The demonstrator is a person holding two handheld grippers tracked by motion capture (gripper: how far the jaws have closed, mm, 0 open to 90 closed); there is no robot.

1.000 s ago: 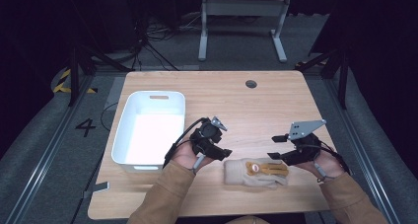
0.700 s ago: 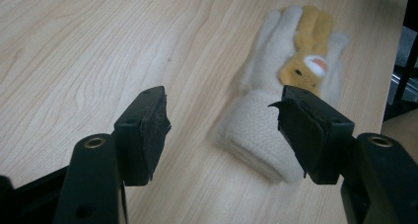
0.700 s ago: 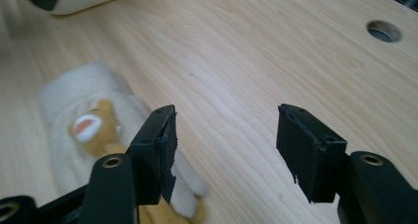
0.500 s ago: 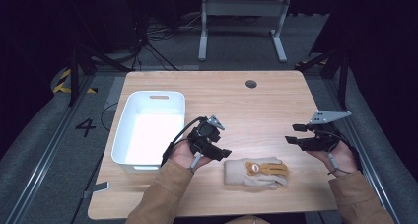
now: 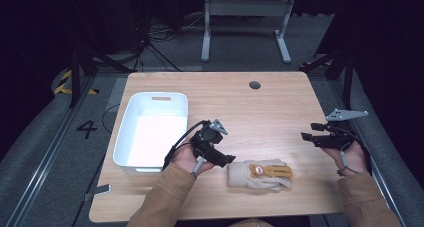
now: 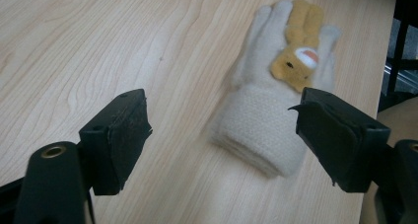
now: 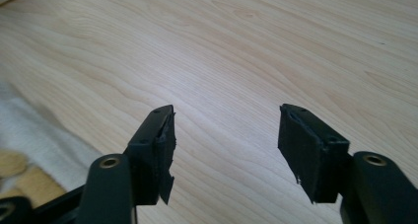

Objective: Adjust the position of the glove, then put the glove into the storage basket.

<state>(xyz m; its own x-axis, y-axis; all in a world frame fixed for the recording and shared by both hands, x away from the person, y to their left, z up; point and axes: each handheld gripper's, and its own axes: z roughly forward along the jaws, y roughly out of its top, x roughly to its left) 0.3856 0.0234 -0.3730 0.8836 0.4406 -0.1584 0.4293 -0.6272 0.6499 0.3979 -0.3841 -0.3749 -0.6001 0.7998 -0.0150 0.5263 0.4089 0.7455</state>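
A cream knitted glove (image 5: 259, 175) with a tan animal face sewn on its back lies flat on the wooden table (image 5: 260, 112), near the front edge and about midway between the two hands. Its ribbed cuff points toward the left gripper (image 5: 227, 159), and its fingers point toward the right side of the table. In the left gripper view, the cuff of the glove (image 6: 276, 110) lies on the wood between and beyond the two black jaws. These jaws stand apart and have just been opening; neither pad presses on the fabric, so the glove is released.

The right gripper (image 5: 305, 135) is held well apart from the glove, near the right edge of the table, with its grey three-cornered plate on top. Its jaws have also just been opening and stand spread over bare wood, grasping nothing.

A white plastic bin (image 5: 150, 99) stands on the left part of the table, just beside the left hand (image 5: 187, 159).
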